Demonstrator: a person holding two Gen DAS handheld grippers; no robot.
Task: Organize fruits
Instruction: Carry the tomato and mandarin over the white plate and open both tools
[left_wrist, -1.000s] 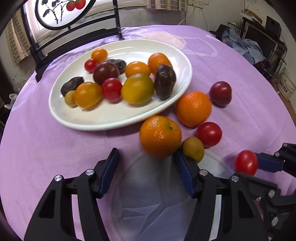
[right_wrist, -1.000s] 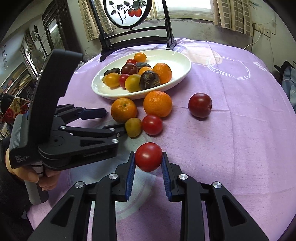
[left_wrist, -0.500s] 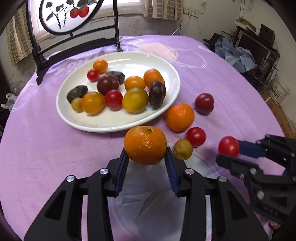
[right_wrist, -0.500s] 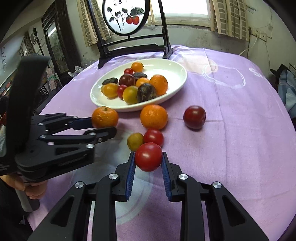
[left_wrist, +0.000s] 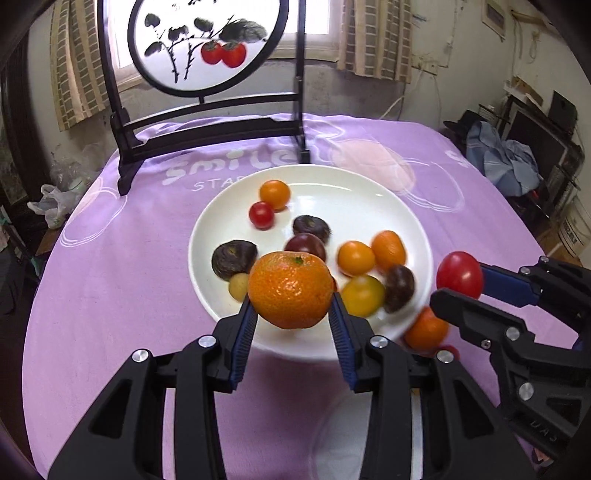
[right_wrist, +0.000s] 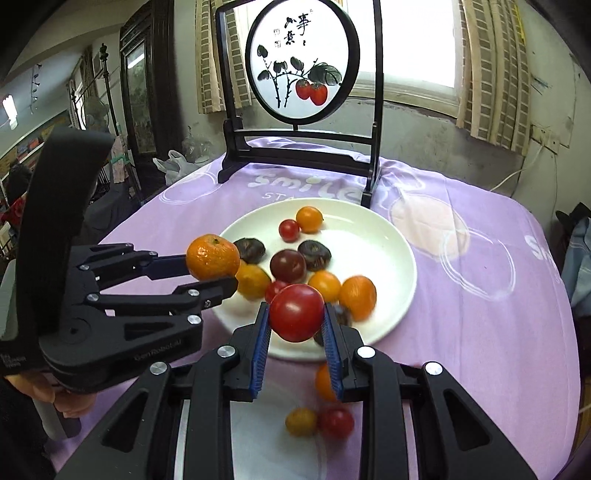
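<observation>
My left gripper (left_wrist: 291, 314) is shut on an orange mandarin (left_wrist: 290, 290) and holds it above the near rim of the white plate (left_wrist: 369, 184). It also shows in the right wrist view (right_wrist: 212, 256). My right gripper (right_wrist: 295, 325) is shut on a red tomato (right_wrist: 296, 312), held above the plate's near edge (right_wrist: 399, 295); the tomato also shows in the left wrist view (left_wrist: 460, 274). The plate holds several small fruits: orange, red, yellow and dark ones.
A mandarin (left_wrist: 424, 328), a yellow-green fruit (right_wrist: 301, 421) and a red tomato (right_wrist: 337, 421) lie on the purple cloth (left_wrist: 110, 277) in front of the plate. A black-framed round painted screen (left_wrist: 201, 48) stands behind the plate.
Both grippers have risen and moved forward toward the plate with their fruit. The left gripper, open a second ago, closed on the mandarin and lifted it off the cloth.
</observation>
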